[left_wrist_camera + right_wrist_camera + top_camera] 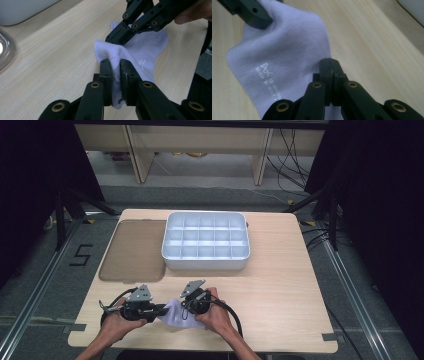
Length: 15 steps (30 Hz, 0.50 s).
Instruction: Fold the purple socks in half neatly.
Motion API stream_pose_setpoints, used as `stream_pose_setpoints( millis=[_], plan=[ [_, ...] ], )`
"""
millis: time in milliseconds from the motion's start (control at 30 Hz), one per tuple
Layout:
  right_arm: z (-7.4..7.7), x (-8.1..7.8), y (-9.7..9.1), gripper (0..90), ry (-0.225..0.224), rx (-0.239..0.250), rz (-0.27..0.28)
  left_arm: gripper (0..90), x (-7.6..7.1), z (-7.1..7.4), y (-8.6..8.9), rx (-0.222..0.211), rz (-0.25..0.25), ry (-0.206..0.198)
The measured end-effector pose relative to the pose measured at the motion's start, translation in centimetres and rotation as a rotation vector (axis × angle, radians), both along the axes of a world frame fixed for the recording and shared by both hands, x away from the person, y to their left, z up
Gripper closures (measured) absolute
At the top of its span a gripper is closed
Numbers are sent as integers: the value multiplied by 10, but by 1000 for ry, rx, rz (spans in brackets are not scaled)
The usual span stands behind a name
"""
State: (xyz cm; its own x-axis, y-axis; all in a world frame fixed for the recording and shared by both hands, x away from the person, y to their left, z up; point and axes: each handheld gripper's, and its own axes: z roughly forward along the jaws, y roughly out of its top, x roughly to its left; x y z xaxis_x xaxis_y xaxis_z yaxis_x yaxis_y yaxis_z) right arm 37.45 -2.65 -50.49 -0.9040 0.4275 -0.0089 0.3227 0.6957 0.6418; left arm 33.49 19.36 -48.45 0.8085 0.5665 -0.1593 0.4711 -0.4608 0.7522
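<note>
Now left claw [115, 75] around sock [147, 53]

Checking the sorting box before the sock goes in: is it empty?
Empty: every compartment of the box that the high view shows is bare white.

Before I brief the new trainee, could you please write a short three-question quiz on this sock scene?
1. True or false: the left gripper pinches a fold of the sock.
2. The divided tray holds: A) socks, B) nothing, C) tools?
3. What lies flat left of the tray?

Key: 1 true. 2 B. 3 the translucent lid. The right gripper is shut at the sock's edge; whether it grips cloth is unclear.
</note>
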Motion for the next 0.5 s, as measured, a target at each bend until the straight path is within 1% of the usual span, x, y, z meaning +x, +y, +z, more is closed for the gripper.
stream_pose_setpoints(
  millis=[33, 67, 100, 133, 200, 233, 267, 300, 333, 367, 400, 433, 467, 500],
  plan=[
    [0, 0, 0, 900, 0, 0, 0, 804, 0, 0, 0, 0, 0, 0],
    [0, -1, 2, 900, -3, 3, 6, 804, 1, 0, 1, 0, -10, 0],
    [-1, -1, 5, 900, 4, 6, 11, 804, 1, 1, 3, -1, -6, 2],
    [-2, -1, 6, 900, 6, 22, 16, 803, 0, 2, 3, -17, 4, 12],
    [-2, -1, 7, 900, 10, 29, 24, 803, -2, 4, 4, -23, 13, -1],
    [-2, -2, 8, 900, 6, 28, 32, 803, -3, 5, 4, -22, 11, -1],
    [-1, -3, 8, 900, 11, 28, 25, 803, -4, 6, 5, -12, 4, 3],
    [3, -4, 5, 897, 2, 44, 24, 803, -6, 6, 4, -18, 4, 0],
    [6, -6, 2, 897, -2, 58, 15, 803, -5, 7, 5, 9, -8, -8],
    [6, -6, 2, 897, -2, 58, 15, 803, -6, 8, 5, -4, -3, -9],
    [10, -7, -2, 896, -8, 63, 15, 803, -6, 8, 5, 1, -1, -14],
    [13, -8, -7, 894, 0, 75, 17, 803, -6, 8, 5, 6, -4, -13],
    [16, -11, -13, 894, 11, 90, 8, 803, -7, 9, 4, 1, -2, -9],
    [20, -15, -25, 894, 5, 97, -3, 803, -6, 9, 4, 14, -15, -15]
  ],
)
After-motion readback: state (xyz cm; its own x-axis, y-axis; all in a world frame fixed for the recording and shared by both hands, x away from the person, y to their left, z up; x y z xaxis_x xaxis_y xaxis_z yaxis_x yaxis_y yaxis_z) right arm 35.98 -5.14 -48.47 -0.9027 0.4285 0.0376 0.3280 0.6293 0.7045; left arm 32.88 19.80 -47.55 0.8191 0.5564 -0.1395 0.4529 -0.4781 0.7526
